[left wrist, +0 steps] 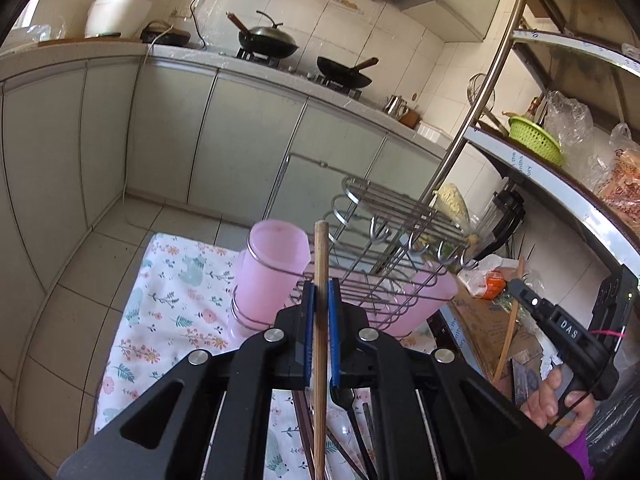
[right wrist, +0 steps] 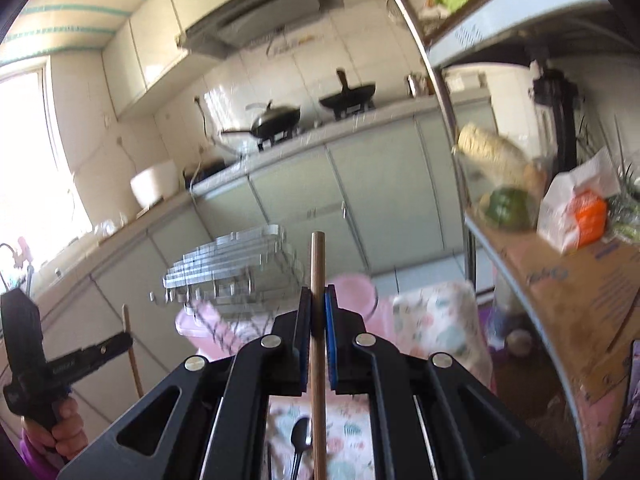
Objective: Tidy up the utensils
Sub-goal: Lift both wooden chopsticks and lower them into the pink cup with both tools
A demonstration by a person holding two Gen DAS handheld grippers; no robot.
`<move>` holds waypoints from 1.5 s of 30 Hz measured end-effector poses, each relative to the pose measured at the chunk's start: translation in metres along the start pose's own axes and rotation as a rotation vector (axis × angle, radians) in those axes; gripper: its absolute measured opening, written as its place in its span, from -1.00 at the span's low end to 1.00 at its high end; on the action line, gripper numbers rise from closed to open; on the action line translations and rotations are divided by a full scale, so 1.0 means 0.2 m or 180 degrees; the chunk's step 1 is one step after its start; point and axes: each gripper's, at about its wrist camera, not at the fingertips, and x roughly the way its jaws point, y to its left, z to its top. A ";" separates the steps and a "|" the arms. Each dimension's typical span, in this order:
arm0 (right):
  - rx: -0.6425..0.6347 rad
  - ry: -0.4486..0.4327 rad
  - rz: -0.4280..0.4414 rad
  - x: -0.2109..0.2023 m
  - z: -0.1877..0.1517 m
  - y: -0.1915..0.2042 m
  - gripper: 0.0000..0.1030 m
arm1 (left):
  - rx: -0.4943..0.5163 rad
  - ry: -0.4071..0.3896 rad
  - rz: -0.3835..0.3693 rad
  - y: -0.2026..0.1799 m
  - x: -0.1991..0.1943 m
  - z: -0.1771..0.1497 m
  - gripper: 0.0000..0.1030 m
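Note:
My left gripper (left wrist: pixel 321 286) is shut on a light bamboo chopstick (left wrist: pixel 320 264) that stands upright between its blue pads. In front of it stands a wire rack (left wrist: pixel 384 216) holding two pink plastic cups (left wrist: pixel 272 272), on a floral cloth (left wrist: pixel 168 304). Several dark utensils (left wrist: pixel 352 412) lie on the cloth below the gripper. My right gripper (right wrist: pixel 319 292) is shut on a browner chopstick (right wrist: pixel 318 268), also upright. A black spoon (right wrist: pixel 301 440) lies on the cloth beneath it. The right gripper (left wrist: pixel 516 286) shows at the right of the left wrist view, a chopstick in its tip.
A metal shelf unit (left wrist: pixel 560 184) with a green basket (left wrist: pixel 536 138), bags and a cardboard sheet stands on the right. A slanted steel pole (left wrist: pixel 476 108) rises beside the rack. Counter with two woks (left wrist: pixel 268 40) lies behind. The right wrist view is motion-blurred.

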 end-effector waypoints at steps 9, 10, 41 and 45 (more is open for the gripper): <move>-0.0166 -0.0789 0.0073 -0.10 0.26 0.07 -0.88 | 0.0021 -0.0372 -0.0064 -0.02 -0.13 0.16 -0.89; -0.0166 -0.0895 0.0052 -0.09 0.29 0.07 -0.88 | 0.0032 -0.0417 -0.0067 -0.02 -0.14 0.18 -0.89; -0.0309 -0.1169 -0.0243 0.49 0.42 -0.03 -0.88 | 0.0437 -0.1414 0.0490 -0.02 0.29 0.48 -0.89; -0.0293 -0.0887 -0.0260 0.51 0.36 -0.05 -0.88 | 0.0412 -0.1161 0.0475 0.01 0.34 0.39 -0.89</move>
